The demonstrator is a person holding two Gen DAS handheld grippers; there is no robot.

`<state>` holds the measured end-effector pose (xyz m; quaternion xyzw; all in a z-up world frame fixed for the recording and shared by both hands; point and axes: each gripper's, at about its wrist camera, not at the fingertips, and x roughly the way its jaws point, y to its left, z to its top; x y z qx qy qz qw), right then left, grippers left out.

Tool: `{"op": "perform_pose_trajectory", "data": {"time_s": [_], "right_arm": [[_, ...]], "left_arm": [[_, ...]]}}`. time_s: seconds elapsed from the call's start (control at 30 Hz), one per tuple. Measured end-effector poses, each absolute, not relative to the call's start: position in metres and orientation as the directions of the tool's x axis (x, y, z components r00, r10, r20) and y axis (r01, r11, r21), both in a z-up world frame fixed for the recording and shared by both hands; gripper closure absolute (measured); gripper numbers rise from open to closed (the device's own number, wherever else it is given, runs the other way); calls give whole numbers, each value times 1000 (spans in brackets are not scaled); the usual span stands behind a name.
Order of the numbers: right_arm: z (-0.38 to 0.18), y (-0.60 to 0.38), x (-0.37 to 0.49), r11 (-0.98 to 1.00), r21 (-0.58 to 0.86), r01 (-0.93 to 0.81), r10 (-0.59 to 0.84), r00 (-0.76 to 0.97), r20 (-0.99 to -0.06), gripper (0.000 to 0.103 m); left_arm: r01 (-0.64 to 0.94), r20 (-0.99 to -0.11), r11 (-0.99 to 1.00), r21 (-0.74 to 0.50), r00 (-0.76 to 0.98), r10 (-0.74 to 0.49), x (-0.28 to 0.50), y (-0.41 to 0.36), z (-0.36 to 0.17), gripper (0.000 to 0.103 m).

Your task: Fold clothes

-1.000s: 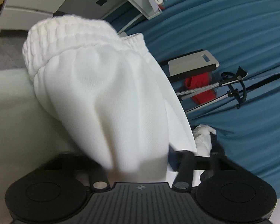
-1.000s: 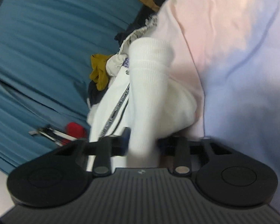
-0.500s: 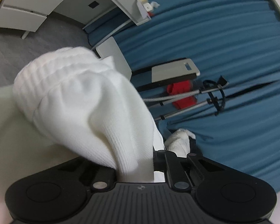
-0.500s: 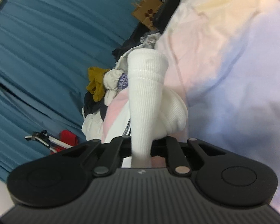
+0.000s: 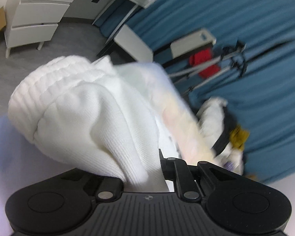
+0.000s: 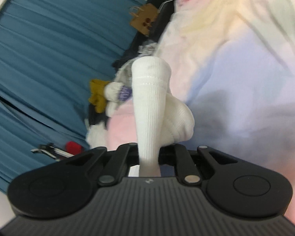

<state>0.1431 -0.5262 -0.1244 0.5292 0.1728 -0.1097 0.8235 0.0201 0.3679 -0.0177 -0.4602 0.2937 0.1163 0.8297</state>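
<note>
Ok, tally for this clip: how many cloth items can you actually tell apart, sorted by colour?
White: 1, the sock, clamped by the right hand-held gripper and the left hand-held gripper.
Pastel tie-dye: 1, the shirt.
Mustard: 1, the rag.
Red: 1, the cloth.
Total: 4; the rest of the heap is too blurred to separate.
</note>
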Motion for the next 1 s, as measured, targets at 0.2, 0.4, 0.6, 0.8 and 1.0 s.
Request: {"op": "perform_pose_trajectory", "data": {"time_s": [0.2, 0.4, 0.6, 0.8, 1.0], "right_arm": [[-178, -545, 136, 270, 847, 458, 39, 873, -485, 92], [-185, -545, 141, 278, 844, 458, 49, 871, -488, 92], [-185, -545, 142, 315, 834, 453, 47, 870, -490, 92], [-183, -544, 141, 322, 833, 450, 32, 874, -484, 92], [-179, -543, 138, 348, 829, 437, 11, 883, -470, 92]], "left_arm": [[-522, -694, 595, -610, 715, -84, 4, 352, -23, 73], [-522, -755, 680, -516, 651, -74, -11, 327, -15, 42], [-429, -757, 847, -315, 651, 48, -42, 272, 21, 35], [-328, -709, 920, -215, 700, 84, -52, 215, 35, 32], [-233, -645, 954, -190, 762, 58, -24, 165, 37, 27]]}}
